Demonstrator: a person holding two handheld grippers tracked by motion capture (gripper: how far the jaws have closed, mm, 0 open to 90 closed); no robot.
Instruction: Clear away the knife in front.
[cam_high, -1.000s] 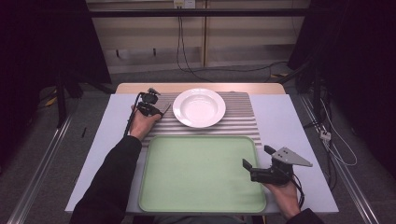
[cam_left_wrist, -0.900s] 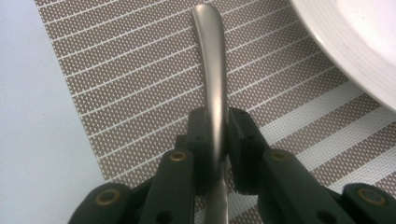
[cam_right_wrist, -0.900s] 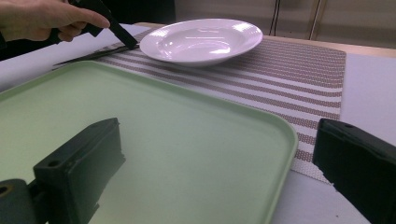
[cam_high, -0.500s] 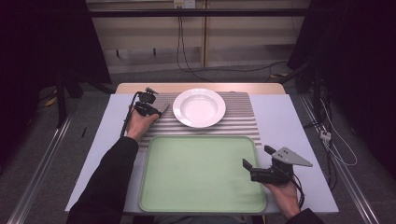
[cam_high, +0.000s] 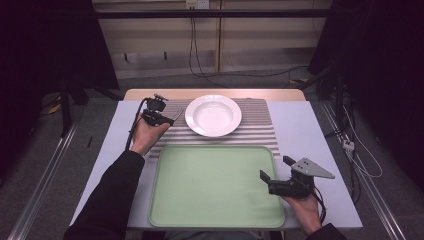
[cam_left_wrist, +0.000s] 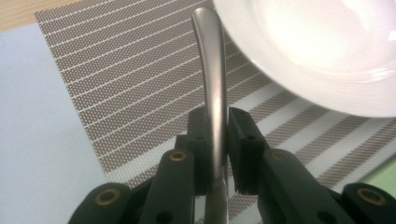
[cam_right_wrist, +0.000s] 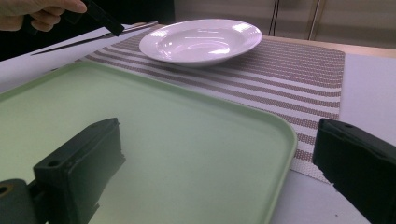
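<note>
Pale table (cam_high: 320, 130) in a dark room with cables behind; on it a brown-and-white striped woven placemat (cam_high: 257, 125) and, just nearer the person, a smooth green rounded tray (cam_high: 215, 190). A glossy white round plate (cam_high: 213, 115) sits on the placemat. Left gripper (cam_left_wrist: 215, 140), left of the plate, clamps a curved brushed-metal utensil handle (cam_left_wrist: 211, 70); right gripper (cam_right_wrist: 210, 172) gapes wide and empty over the tray's right edge.
</note>
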